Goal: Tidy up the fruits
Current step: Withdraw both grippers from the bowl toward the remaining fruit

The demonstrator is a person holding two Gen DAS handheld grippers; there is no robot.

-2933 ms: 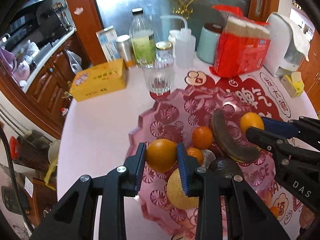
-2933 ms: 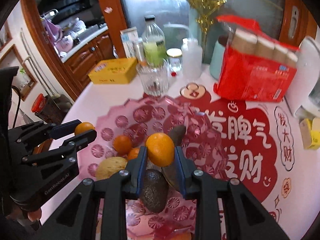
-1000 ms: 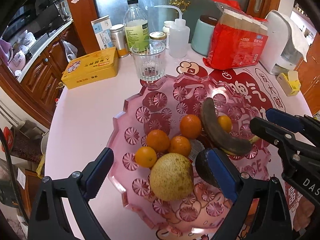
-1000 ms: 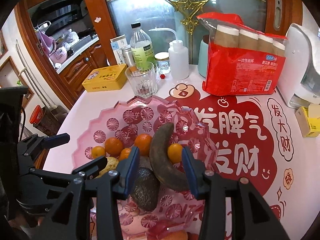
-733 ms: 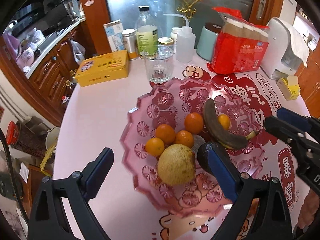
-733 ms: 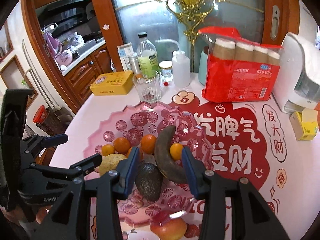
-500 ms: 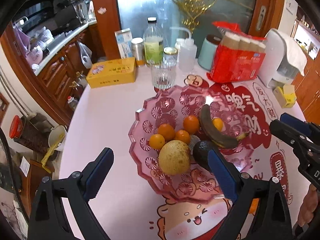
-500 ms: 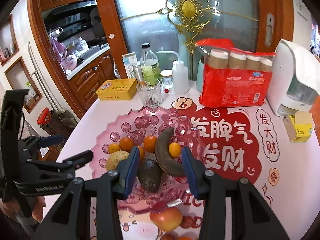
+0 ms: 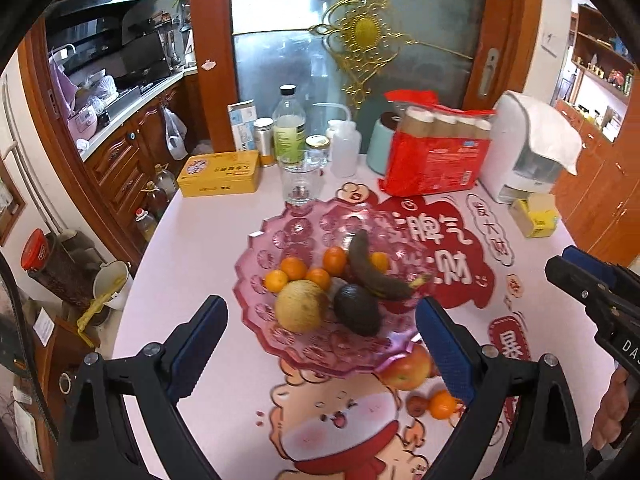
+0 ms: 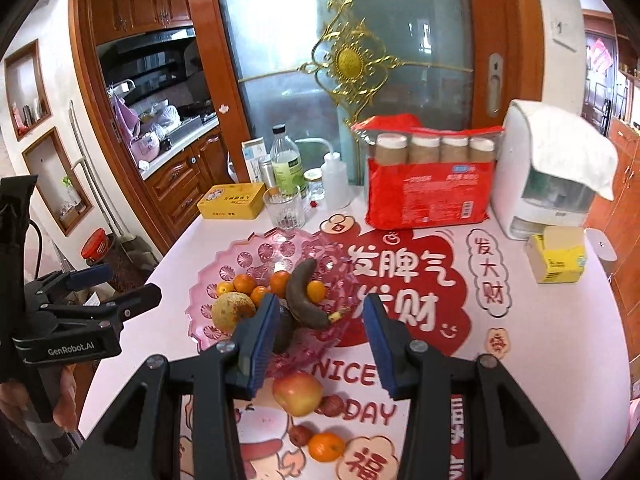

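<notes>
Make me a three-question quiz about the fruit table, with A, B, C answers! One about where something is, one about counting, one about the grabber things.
1. Where is the apple?
A. in the pink tray
B. on the tablecloth just outside the tray
C. on the yellow tin

2. How many small oranges lie in the pink tray?
A. two
B. five
C. nine

3. What is the left gripper doing?
A. squeezing an orange
B. holding the glass
C. open, holding nothing

Answers:
1 B, the apple rests on the cloth beside the tray's near rim.
2 B, five small oranges show around the dark banana.
3 C, its blue pads stand wide apart with nothing touching them.
</notes>
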